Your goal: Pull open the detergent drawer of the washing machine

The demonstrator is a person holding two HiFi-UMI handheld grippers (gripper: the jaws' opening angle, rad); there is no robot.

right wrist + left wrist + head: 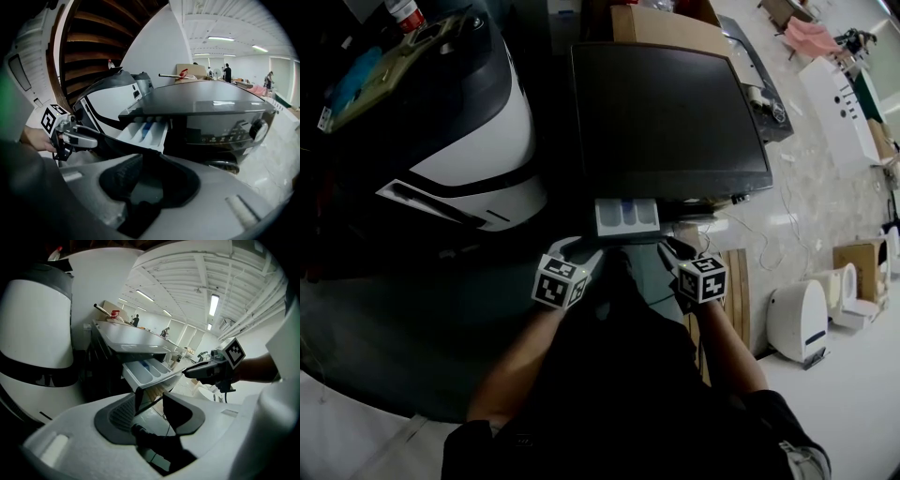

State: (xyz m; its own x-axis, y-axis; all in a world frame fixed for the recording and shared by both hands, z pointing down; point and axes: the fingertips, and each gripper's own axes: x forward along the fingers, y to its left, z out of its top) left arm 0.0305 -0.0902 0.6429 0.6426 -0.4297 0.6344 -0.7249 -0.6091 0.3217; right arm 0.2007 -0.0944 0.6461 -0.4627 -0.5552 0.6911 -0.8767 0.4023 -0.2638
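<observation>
Seen from above, the washer (666, 103) had a dark lid, and its drawer (626, 217) stood pulled out at the front, its white compartments exposed. The left gripper (574, 251) sat just below the drawer's left front corner with its jaws apart; the drawer's dark front panel lay right by them, though contact could not be judged. The right gripper (677, 249) sat near the right corner, jaws apart and holding nothing.
</observation>
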